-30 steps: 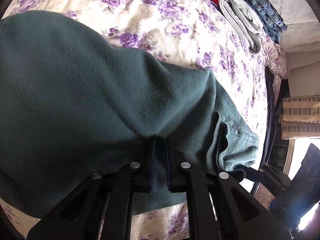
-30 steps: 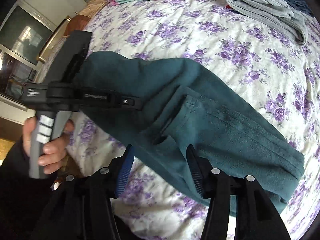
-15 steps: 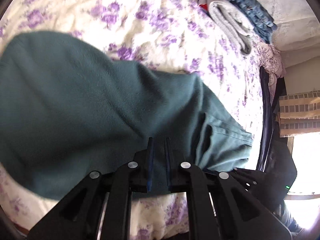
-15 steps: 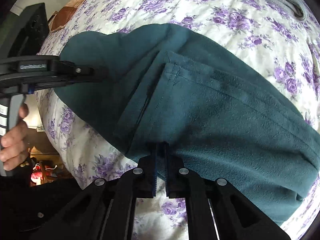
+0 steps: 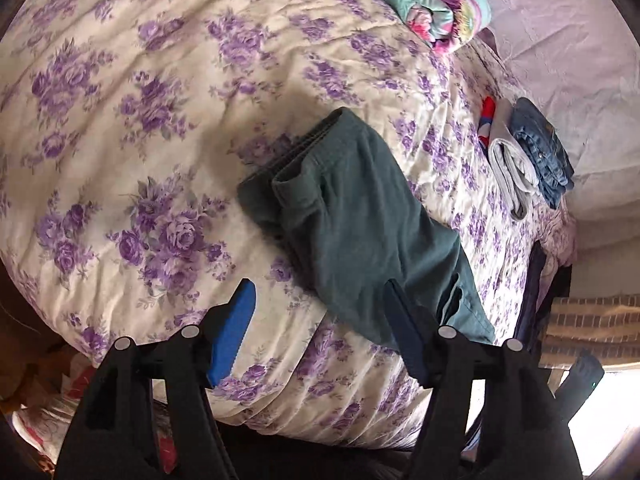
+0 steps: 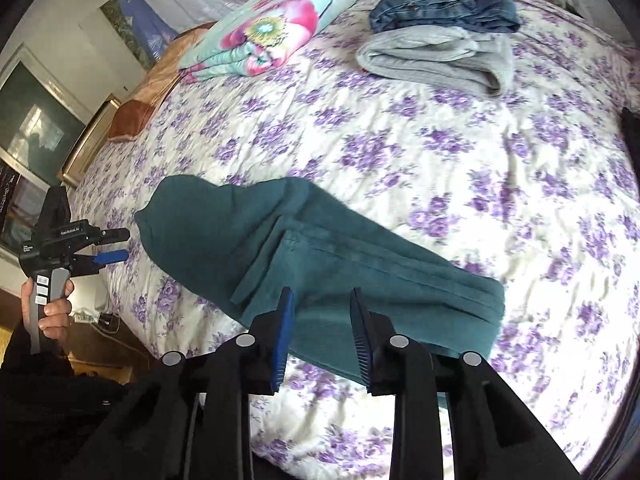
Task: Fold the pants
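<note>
Teal-green pants [image 6: 320, 256]; bedspread [image 6: 460, 152] cream with purple floral print; grey sweatpants [image 6: 436, 58]; blue denim jeans [image 6: 444, 0]; blanket [image 6: 272, 28] aqua with pink flowers; black claws, blue pads [image 5: 232, 336].

Both wrist cams look down over the bed [image 5: 120, 92] edge from above. Shared: green pants [image 5: 360, 232] [image 6: 320, 248], folded clothes stack [image 6: 440, 40].
</note>
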`<state>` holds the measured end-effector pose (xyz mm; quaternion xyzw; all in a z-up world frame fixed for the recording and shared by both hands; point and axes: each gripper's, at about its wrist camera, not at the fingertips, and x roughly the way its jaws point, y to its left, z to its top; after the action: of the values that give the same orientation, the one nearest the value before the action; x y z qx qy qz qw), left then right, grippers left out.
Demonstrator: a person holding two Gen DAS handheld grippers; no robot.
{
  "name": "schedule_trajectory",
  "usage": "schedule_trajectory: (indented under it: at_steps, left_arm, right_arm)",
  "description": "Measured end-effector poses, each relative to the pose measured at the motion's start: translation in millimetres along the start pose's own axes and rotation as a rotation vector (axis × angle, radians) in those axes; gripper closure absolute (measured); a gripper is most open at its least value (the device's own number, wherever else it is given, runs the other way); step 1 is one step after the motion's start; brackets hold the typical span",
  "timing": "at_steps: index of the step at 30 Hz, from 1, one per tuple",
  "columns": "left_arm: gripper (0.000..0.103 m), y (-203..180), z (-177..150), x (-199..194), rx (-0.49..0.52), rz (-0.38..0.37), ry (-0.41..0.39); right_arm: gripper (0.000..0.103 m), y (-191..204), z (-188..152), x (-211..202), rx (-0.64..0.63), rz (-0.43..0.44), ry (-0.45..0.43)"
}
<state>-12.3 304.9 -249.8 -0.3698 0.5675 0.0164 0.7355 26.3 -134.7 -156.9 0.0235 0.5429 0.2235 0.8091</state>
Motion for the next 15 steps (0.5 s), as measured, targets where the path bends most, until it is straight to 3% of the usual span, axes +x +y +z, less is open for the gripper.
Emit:
schedule_trajectory:
  at_steps: [2,4,6,7,9,10,13,15]
  left_arm:
    - [0.039,3,6,17,-0.019,-0.028,0.025]
    - [0.039,6,13,36,-0.030,-0.010,0.048]
    - [0.033,3,22,48,-0.029,-0.005,0.049]
    - [0.023,0,27,50,-0.028,-0.020,0.039]
    - [0.021,-9,35,52,-0.008,-0.014,0.020]
    - [0.025,-16,41,55,0.004,0.001,0.019]
    - [0.094,-39,48,62,0.080,-0.008,0.034]
    - [0.094,-58,43,52,0.142,0.011,-0.016]
  right_arm:
    - [0.073,-19,-5,-11,0.046,-0.026,-0.015]
    - [0.073,-41,-7,-20,0.105,-0.051,-0.024]
    - [0.073,-65,-13,-28,0.164,-0.073,-0.026]
    - [0.073,-75,-17,-33,0.193,-0.080,-0.028]
    - [0.073,-87,-22,-35,0.239,-0.091,-0.035]
    - [0.073,-93,-25,-37,0.255,-0.099,-0.038]
    - [0.073,-99,-34,-38,0.280,-0.121,-0.037]
    - [0.073,-100,-37,-40,0.285,-0.131,-0.039]
